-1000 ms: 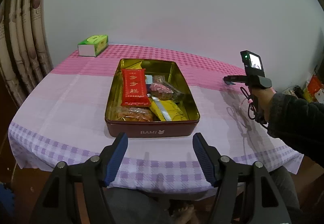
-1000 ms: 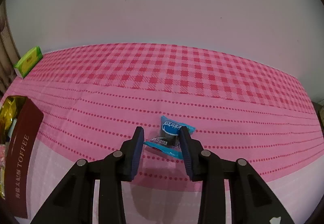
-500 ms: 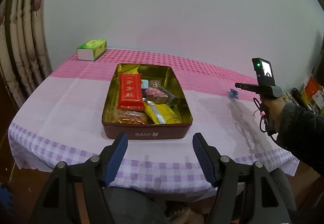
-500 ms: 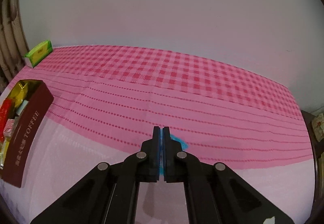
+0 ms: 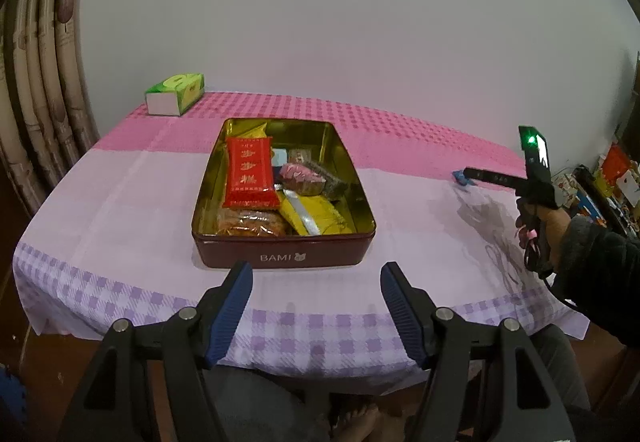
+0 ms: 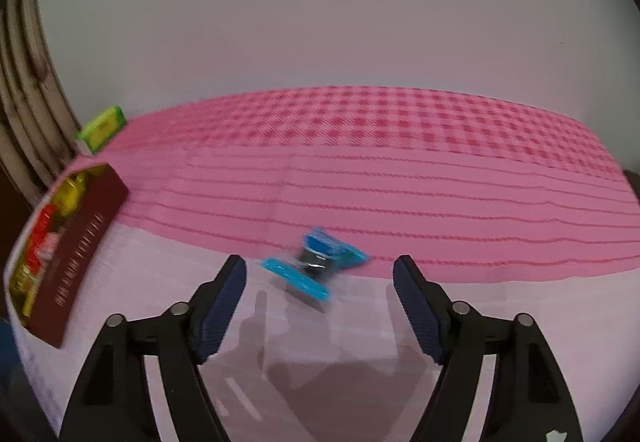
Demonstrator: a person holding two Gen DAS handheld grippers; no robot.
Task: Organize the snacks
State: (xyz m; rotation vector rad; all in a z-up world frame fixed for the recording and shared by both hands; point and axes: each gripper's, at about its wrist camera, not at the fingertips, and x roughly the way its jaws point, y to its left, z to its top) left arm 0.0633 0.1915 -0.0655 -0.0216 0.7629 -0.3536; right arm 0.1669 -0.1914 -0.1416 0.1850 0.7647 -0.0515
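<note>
A dark red tin (image 5: 284,256) marked BAMI holds a red packet (image 5: 250,172), a pink snack (image 5: 300,174), a yellow packet (image 5: 316,216) and other snacks. It shows at the left in the right wrist view (image 6: 80,238). A small blue-wrapped snack (image 6: 316,266) lies on the cloth, blurred, just beyond my open right gripper (image 6: 320,274), between the fingertips' line and apart from them. It shows in the left wrist view (image 5: 460,178) beside the right gripper (image 5: 470,175). My left gripper (image 5: 316,278) is open and empty in front of the tin.
A green tissue box (image 5: 176,92) stands at the table's far left corner, also in the right wrist view (image 6: 102,128). A curtain (image 5: 40,102) hangs at the left. Clutter (image 5: 612,178) lies past the table's right side. A pink and purple checked cloth (image 5: 120,202) covers the table.
My right gripper was shut on the blue snack half a second ago; now it is open and the snack lies loose on the cloth. The left gripper has pulled back slightly.
</note>
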